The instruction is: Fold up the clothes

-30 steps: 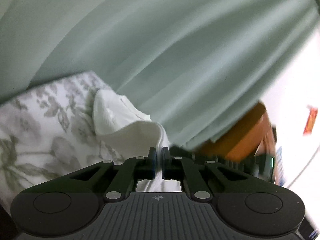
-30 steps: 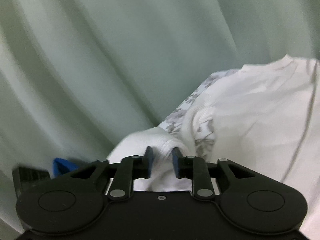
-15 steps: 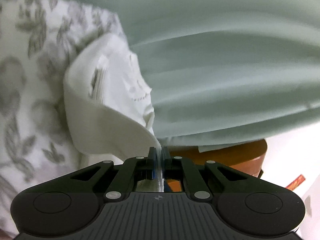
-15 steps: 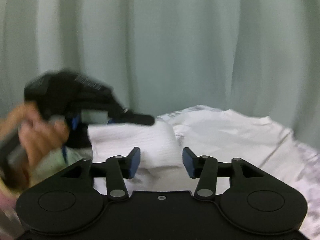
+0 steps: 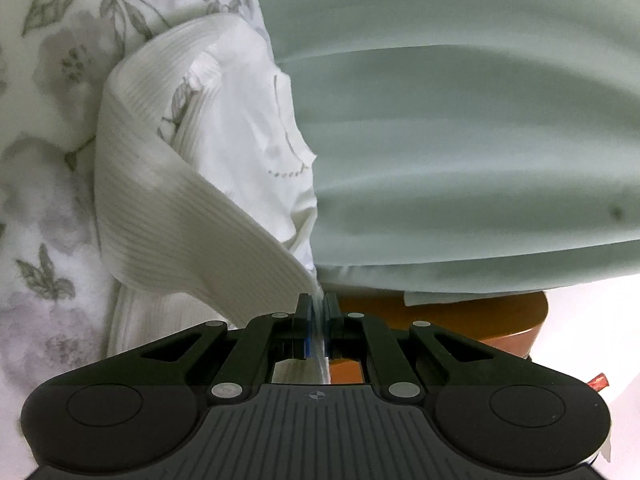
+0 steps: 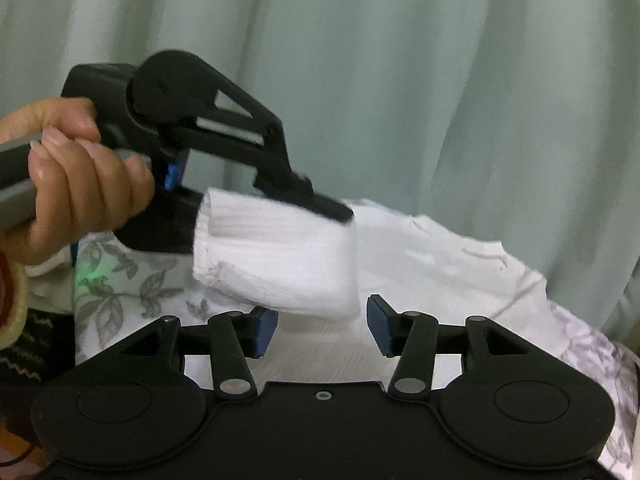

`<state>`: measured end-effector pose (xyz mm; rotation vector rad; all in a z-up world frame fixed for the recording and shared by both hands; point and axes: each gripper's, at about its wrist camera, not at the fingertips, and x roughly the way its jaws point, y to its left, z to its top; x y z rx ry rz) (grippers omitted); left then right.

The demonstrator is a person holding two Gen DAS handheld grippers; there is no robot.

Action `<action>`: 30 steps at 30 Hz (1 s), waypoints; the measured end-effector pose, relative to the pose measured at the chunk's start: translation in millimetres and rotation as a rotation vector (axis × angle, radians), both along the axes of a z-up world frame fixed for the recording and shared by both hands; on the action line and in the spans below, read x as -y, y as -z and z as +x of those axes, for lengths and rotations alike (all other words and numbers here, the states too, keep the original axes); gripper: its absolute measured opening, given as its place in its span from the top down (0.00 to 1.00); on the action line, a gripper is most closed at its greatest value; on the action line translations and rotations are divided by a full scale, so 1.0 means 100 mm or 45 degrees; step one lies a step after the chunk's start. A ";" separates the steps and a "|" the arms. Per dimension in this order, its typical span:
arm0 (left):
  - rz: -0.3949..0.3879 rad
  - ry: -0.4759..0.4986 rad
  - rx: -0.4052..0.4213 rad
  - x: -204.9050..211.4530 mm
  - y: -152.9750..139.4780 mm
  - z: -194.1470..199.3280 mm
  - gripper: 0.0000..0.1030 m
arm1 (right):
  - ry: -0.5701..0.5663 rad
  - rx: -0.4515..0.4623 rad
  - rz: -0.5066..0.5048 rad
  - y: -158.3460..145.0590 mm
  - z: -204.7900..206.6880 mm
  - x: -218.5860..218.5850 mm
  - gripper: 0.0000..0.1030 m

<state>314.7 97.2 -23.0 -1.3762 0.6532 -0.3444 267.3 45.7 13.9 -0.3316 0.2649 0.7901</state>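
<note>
My left hand-held gripper (image 5: 317,312) was clamped tight, its jaws pressed together on cloth. My left hand (image 6: 76,184) gripped its handle. My right hand-held gripper (image 6: 322,326) stood half open, pinching nothing.

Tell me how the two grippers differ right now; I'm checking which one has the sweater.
The left gripper is shut on the white ribbed sweater; the right gripper is open, its pads clear of the cloth. The left gripper lifts a cuff; the right gripper holds nothing. Both are black with blue pads.

Floral-print bed sheet (image 6: 120,280) with a white ribbed garment (image 6: 440,264) spread directly on it.
</note>
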 end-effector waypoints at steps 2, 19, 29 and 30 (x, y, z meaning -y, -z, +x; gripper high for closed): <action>0.015 0.002 0.005 0.00 -0.01 0.01 0.96 | -0.013 0.008 0.018 0.01 0.02 0.00 0.56; 0.363 -0.043 0.256 -0.24 -0.43 -0.46 0.78 | 0.068 -0.315 0.405 -0.13 0.41 0.34 0.91; 0.868 -0.080 0.364 -0.05 -0.39 -0.83 0.52 | 0.115 -0.326 0.637 -0.54 0.44 0.54 0.91; 0.896 -0.072 0.362 -0.01 -0.37 -0.84 0.50 | 0.113 -0.315 0.652 -0.59 0.43 0.55 0.91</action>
